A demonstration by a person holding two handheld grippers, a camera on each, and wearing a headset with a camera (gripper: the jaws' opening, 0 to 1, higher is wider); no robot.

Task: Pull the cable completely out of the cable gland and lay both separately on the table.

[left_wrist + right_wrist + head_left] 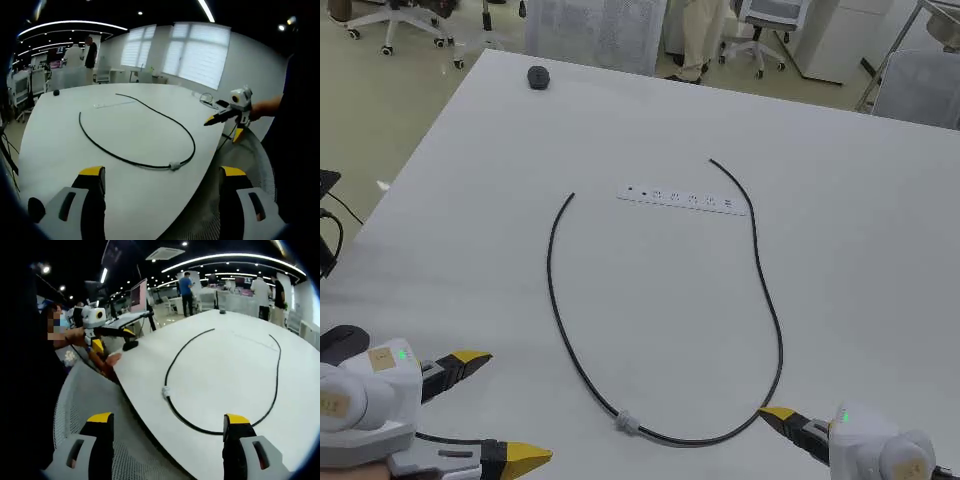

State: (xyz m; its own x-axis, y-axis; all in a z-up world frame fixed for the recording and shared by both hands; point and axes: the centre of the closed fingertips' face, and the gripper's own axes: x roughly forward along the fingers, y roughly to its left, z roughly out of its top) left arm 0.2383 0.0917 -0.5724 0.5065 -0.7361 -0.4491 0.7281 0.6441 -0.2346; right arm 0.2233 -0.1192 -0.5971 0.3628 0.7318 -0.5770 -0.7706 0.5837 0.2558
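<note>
A long black cable (556,300) lies in a U-shaped loop on the white table (650,300). The small grey cable gland (628,423) sits on it at the bottom of the loop, near the front edge. My left gripper (500,408) hovers at the front left corner, open, with nothing between its yellow-tipped fingers. My right gripper (788,424) is at the front right, just beside the cable's bend, and is open too. In the left gripper view the gland (174,165) lies ahead of the wide jaws. The right gripper view has the gland (165,391) ahead between its jaws.
A white power strip (680,199) lies across the middle of the table, touching the cable's right strand. A dark mouse (538,76) sits at the far left corner. Office chairs (600,30) stand beyond the far edge. People stand in the background.
</note>
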